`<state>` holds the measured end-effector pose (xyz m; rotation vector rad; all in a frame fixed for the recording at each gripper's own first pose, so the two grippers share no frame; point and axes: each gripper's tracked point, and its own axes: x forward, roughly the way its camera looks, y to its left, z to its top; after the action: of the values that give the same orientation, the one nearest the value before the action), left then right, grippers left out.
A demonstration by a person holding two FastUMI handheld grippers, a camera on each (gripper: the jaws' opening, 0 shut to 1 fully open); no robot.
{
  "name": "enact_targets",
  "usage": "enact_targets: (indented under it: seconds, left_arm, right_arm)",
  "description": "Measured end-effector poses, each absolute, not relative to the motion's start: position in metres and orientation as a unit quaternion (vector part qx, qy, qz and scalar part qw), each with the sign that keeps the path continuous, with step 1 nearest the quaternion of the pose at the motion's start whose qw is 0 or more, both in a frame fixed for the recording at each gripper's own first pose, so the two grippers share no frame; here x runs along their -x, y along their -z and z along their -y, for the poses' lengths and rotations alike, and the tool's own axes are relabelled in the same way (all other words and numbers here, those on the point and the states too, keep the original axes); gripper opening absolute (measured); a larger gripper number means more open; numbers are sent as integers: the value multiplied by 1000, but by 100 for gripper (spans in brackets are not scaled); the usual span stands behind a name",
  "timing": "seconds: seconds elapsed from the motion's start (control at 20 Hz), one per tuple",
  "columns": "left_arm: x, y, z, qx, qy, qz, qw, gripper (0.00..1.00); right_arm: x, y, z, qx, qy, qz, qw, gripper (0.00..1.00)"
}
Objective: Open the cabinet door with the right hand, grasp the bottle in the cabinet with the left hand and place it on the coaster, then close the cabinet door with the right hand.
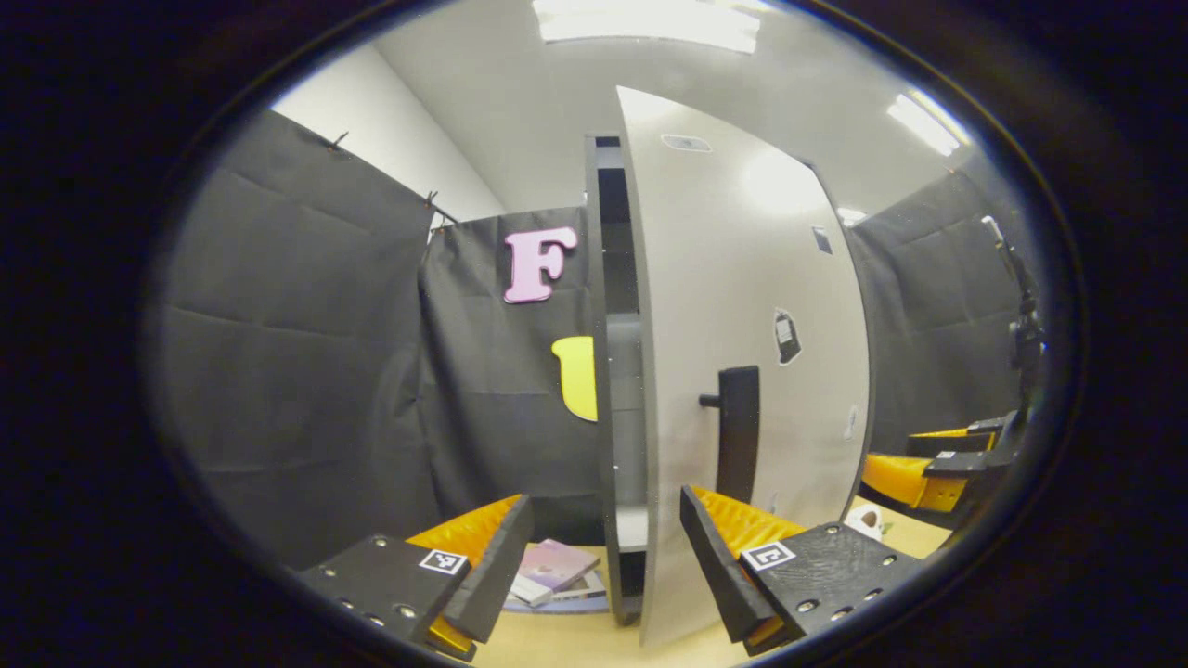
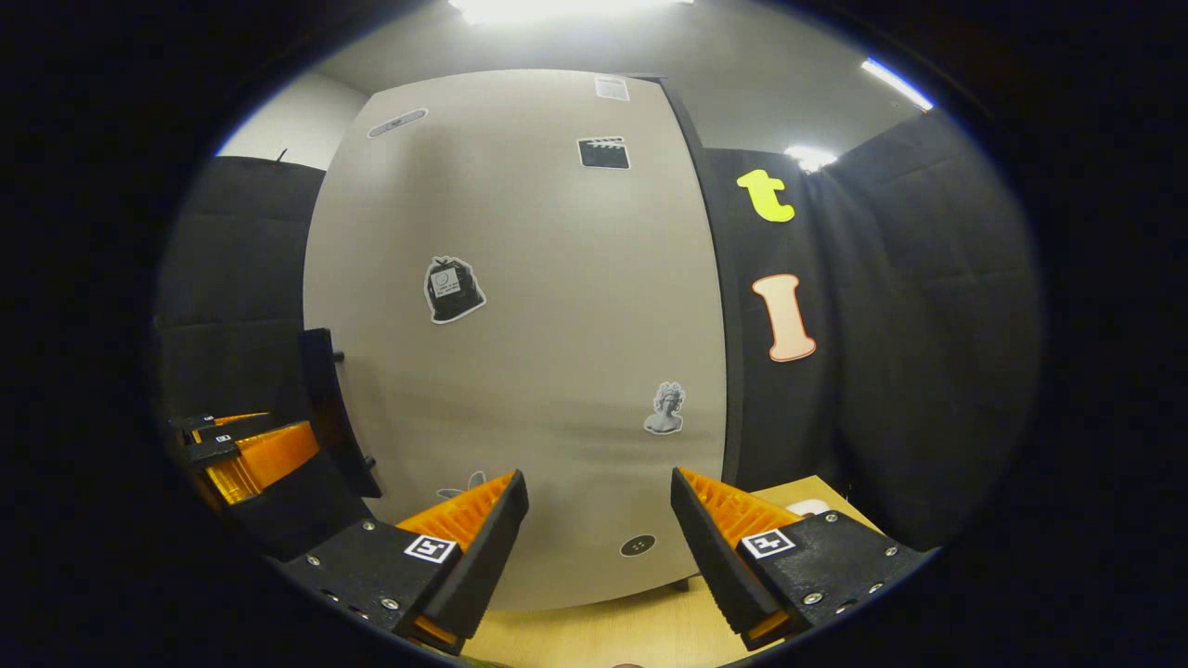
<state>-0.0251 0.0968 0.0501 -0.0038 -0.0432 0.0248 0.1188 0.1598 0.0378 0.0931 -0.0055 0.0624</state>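
Observation:
The tall grey cabinet door stands ajar, and a narrow gap shows the dark cabinet inside with a grey shelf. A black bar handle sits on the door's face. My left gripper is open, low in front of the door's free edge, with nothing between its fingers. In the right gripper view the door face with stickers is close ahead. My right gripper is open before it, empty, with the handle off to its left. The left gripper shows beside that handle.
A wooden table runs under the cabinet. A few books lie on it left of the door's edge. A small white object sits on the table at the right, also white near the right finger. Black cloth walls surround the booth.

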Motion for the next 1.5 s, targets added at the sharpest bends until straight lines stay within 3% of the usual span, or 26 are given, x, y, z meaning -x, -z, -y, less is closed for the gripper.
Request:
enact_targets:
  seconds: [0.2, 0.25, 0.35, 0.5, 0.55, 0.6, 0.65, 0.75, 0.8, 1.3, 1.35, 1.5]
  left_arm:
    - [14, -46, -81, 15, -9, 21, 1000, 91]
    - [14, -42, -80, 19, -9, 17, 1000, 87]
    - [13, -40, -77, 25, -9, 12, 1000, 99]
    - [11, -38, -76, 19, -14, 9, 1000, 99]
    - [9, -36, -74, 16, -14, 9, 1000, 91]
    - [7, -35, -73, 13, -15, 7, 1000, 99]
    - [6, -33, -71, 13, -14, 5, 1000, 99]
    - [3, -32, -66, 16, -11, 3, 1000, 99]
    - [2, -31, -64, 15, -9, 2, 1000, 91]
    - [7, -29, -56, 9, -4, 0, 1000, 91]
    - [8, -30, -56, 8, -3, 0, 1000, 99]
    - [11, -30, -55, 9, -1, 1, 1000, 99]
  right_arm:
    - [-116, -40, -154, -34, -27, 13, 999, 95]
    - [-117, -40, -151, -32, -23, 15, 999, 95]
    - [-117, -38, -145, -32, -15, 12, 999, 95]
    - [-118, -35, -137, -32, -2, 9, 999, 95]
    - [-118, -34, -135, -33, 1, 7, 999, 95]
    - [-118, -34, -134, -34, 2, 6, 999, 95]
    - [-118, -33, -133, -33, 4, 6, 999, 92]
    - [-118, -34, -131, -30, 5, 8, 1000, 95]
    - [-118, -34, -130, -29, 6, 8, 1000, 96]
    - [-117, -34, -121, -29, 12, 7, 999, 96]
    - [-116, -34, -122, -30, 12, 8, 999, 96]
    - [-116, -34, -122, -29, 10, 7, 999, 95]
